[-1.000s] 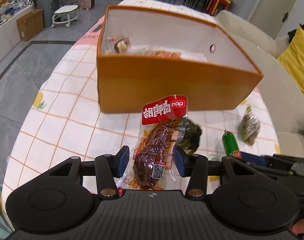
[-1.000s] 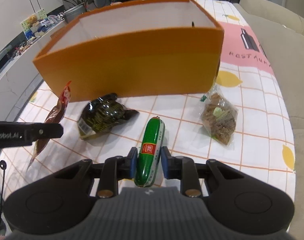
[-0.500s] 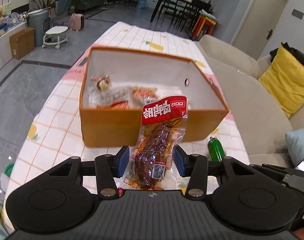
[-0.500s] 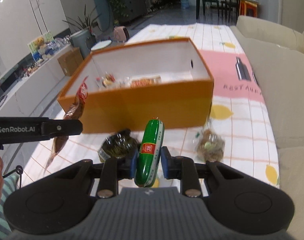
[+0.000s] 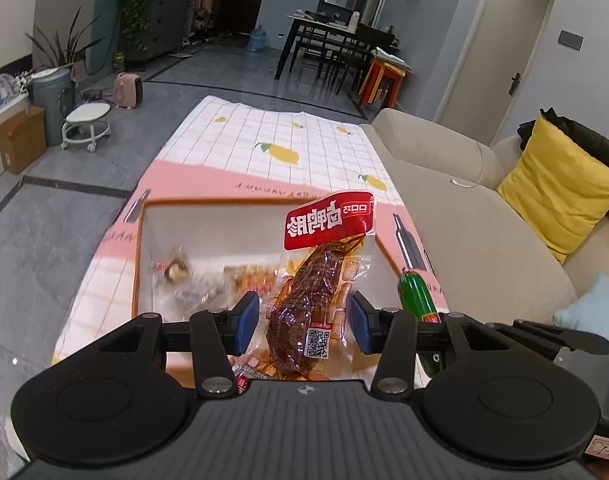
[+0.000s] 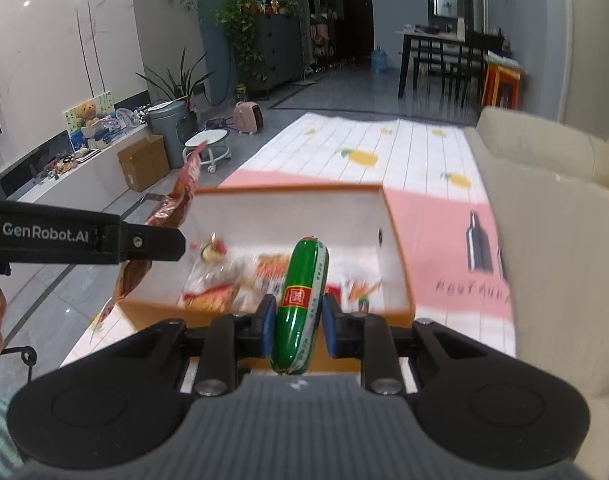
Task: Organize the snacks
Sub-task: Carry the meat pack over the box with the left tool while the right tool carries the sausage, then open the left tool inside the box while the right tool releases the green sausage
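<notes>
My left gripper (image 5: 304,322) is shut on a clear packet of brown meat with a red label (image 5: 318,280), held upright above the near side of the orange box (image 5: 138,256). My right gripper (image 6: 297,318) is shut on a green sausage (image 6: 302,300), held over the near edge of the same box (image 6: 396,272). The box has white inner walls and holds several wrapped snacks (image 6: 224,280). The sausage also shows at the right in the left wrist view (image 5: 416,294). The meat packet and left gripper arm show at the left in the right wrist view (image 6: 172,216).
The box stands on a table with a checked pink and white cloth (image 5: 264,148). A beige sofa (image 5: 464,208) with a yellow cushion (image 5: 560,188) runs along the table's right side. Grey floor, a stool and a bin lie to the left.
Both grippers have risen and moved forward with their snacks, from the table in front of the box to above its near side. The box interior now shows from above.
</notes>
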Tool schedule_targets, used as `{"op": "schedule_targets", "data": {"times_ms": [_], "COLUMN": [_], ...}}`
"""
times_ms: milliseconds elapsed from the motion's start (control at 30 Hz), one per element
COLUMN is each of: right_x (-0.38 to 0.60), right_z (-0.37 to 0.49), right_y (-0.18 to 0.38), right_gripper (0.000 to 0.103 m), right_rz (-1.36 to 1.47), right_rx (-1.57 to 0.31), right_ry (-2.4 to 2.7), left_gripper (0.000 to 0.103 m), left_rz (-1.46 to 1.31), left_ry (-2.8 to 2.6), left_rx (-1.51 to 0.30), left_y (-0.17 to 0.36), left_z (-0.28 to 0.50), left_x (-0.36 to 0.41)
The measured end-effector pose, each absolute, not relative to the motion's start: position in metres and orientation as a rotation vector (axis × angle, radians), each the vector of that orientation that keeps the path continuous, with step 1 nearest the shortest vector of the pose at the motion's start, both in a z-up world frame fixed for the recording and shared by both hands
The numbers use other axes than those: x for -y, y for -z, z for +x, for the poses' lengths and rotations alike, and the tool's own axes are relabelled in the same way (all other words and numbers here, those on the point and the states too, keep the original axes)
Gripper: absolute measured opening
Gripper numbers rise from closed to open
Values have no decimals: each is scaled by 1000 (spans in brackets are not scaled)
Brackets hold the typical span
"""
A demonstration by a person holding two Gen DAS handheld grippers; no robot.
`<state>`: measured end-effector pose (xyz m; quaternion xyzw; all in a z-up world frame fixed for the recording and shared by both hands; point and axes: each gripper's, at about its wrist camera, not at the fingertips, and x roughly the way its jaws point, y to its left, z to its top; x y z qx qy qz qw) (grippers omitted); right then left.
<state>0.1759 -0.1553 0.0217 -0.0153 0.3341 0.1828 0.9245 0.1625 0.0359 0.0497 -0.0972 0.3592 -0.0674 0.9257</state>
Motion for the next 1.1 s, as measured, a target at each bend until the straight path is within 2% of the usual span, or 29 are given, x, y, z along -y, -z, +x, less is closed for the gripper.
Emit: {"op": "schedule_targets", "data": {"times_ms": [300,1100], "right_x": [135,94], "right_z": [229,322], "right_y": [-25,50], "right_gripper": [21,21], "right_rz": [-124,-379], "right_rx": [-670,-876], "right_ry": [-351,-328], "left_gripper": [54,54], "left_rz": [-101,-61], "left_ry": [123,99], "left_rx": [-787,-1048], "left_y": [-42,36], "left_z": [206,282], "left_x": [-24,-22]}}
